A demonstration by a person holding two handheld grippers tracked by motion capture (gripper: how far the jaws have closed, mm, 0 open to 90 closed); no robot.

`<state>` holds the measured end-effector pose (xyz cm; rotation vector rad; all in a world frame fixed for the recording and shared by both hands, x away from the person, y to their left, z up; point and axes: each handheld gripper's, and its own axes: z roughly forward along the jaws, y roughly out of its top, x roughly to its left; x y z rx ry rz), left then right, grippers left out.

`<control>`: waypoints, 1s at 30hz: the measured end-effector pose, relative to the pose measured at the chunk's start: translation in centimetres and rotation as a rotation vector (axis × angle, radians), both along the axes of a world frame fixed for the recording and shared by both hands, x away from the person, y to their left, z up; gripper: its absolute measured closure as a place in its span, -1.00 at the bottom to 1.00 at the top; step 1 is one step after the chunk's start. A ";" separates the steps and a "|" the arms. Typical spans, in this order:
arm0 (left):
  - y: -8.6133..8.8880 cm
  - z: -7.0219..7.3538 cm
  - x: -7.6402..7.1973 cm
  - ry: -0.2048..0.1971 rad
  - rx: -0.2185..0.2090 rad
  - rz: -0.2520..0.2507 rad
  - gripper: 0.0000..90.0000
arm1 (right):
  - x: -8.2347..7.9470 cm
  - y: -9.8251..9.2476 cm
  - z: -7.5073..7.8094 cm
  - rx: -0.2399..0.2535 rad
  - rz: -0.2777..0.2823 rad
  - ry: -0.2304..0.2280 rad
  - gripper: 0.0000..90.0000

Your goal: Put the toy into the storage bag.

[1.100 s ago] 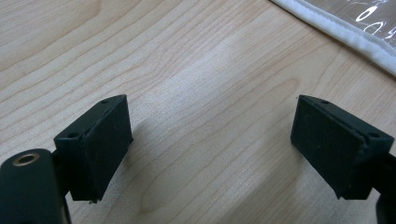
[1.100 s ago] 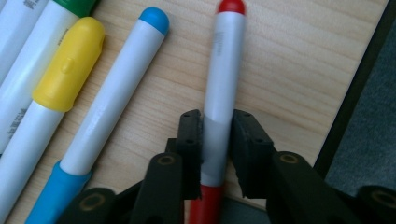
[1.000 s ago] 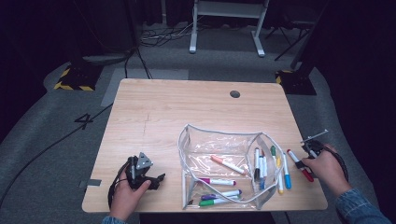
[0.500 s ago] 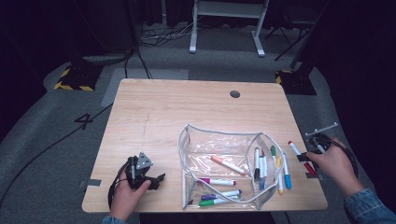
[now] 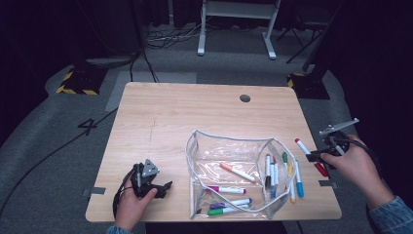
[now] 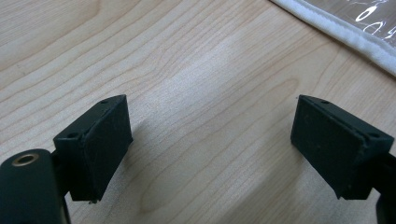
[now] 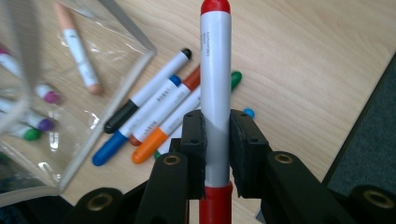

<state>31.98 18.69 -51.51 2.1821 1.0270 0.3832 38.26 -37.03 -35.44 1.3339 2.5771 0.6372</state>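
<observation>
Right gripper view showed the right gripper (image 7: 216, 140) clenched on a red-capped marker (image 7: 215, 74), held above the table (image 5: 195, 112) beside the loose markers (image 7: 149, 112) and clear pouch (image 5: 234, 161). Nearer the front-left edge, the left gripper (image 5: 146, 183) rested with jaws apart on bare wood, grasping nothing.

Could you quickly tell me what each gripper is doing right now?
Left gripper: open, nothing between its jaws.
Right gripper: closed on the red marker.
</observation>
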 end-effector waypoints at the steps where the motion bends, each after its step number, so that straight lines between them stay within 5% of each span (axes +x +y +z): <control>1: 0.0 0.0 0.0 0.000 0.000 0.000 -0.72 | -0.2 0.3 0.5 0.003 0.012 -0.011 0.72; 16: -0.1 0.0 0.2 -0.002 0.008 0.011 -0.76 | -2.1 5.4 7.4 0.040 0.201 -0.089 0.72; 30: -0.2 -0.1 0.2 0.001 -0.004 0.018 -0.77 | -3.3 10.9 10.0 0.033 0.384 -0.098 0.72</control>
